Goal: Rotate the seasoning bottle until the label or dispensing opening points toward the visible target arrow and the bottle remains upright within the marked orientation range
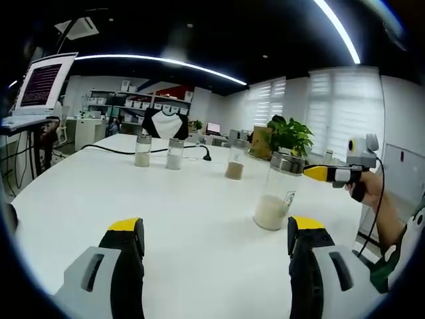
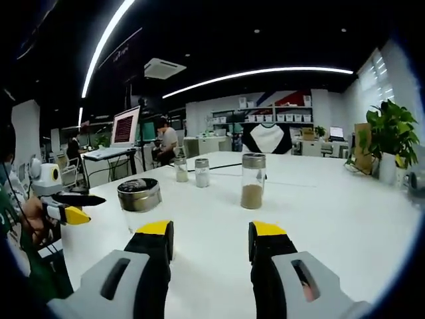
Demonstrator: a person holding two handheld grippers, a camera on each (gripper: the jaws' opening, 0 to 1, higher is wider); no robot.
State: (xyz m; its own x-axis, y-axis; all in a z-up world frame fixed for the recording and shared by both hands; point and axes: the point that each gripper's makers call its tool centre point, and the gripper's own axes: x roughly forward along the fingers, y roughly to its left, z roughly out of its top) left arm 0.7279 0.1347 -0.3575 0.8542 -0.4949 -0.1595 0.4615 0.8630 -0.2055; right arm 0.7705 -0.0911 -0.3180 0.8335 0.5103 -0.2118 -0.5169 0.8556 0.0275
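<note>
A clear seasoning bottle (image 1: 274, 194) with a metal lid and white powder at its bottom stands upright on the white table (image 1: 192, 219), ahead and right of my left gripper (image 1: 216, 231), whose jaws are open and hold nothing. My right gripper (image 1: 324, 174), held by a hand, reaches in from the right, its yellow tip close beside the bottle's lid. In the right gripper view the same bottle (image 2: 138, 197) stands just left of my right gripper (image 2: 211, 232), which is open with nothing between its jaws. The left gripper (image 2: 72, 206) shows at far left.
A bottle of brown seasoning (image 2: 253, 181) stands mid-table, with two small shakers (image 2: 181, 169) (image 2: 202, 173) and a black cable (image 1: 119, 151) farther back. A potted plant (image 1: 290, 136) sits at the table's far edge. A laptop (image 1: 43, 86) on a stand is to the side.
</note>
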